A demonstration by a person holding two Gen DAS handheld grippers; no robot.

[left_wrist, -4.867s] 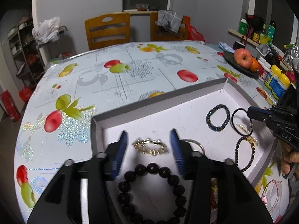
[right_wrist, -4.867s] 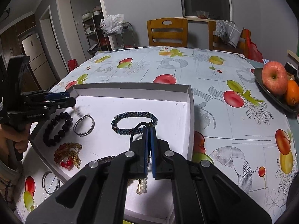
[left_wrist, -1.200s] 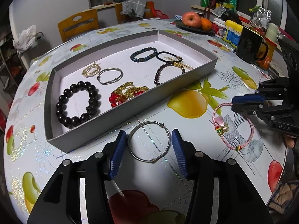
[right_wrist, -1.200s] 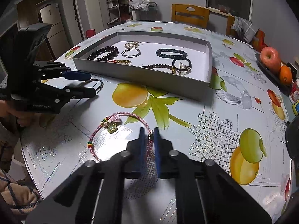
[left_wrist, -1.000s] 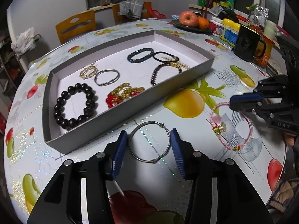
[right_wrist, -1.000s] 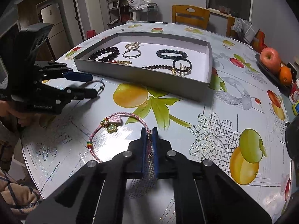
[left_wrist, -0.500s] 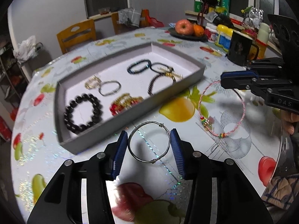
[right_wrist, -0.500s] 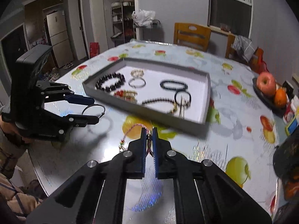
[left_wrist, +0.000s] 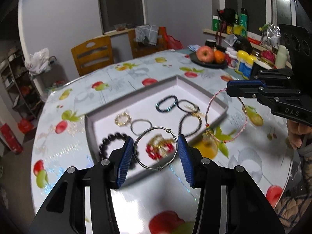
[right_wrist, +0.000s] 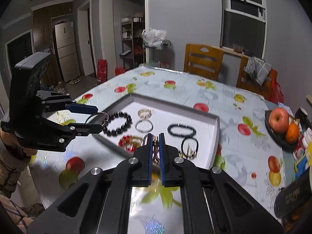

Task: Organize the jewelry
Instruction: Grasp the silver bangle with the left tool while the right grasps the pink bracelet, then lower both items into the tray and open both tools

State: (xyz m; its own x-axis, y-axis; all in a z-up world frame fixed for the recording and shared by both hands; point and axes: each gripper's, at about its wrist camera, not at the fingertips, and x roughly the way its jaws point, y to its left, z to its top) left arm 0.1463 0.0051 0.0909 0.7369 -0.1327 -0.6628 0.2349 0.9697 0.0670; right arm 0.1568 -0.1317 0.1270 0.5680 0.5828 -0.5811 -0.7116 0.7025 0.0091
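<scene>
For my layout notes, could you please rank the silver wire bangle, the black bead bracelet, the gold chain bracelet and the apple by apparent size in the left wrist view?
1. Silver wire bangle, nearest the camera, which inflates it.
2. Black bead bracelet, partly hidden.
3. Apple and gold chain bracelet: too alike to rank.

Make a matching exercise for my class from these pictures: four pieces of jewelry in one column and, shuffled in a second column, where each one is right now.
Things:
1. silver wire bangle
2. pink cord bracelet
3. black bead bracelet
4. apple

Places:
A. lying in the grey tray
B. on the dark plate beside an orange
C. spanning the pads of the left tongs
D. hanging from the shut right tongs

Pairs: 1-C, 2-D, 3-A, 4-B
</scene>
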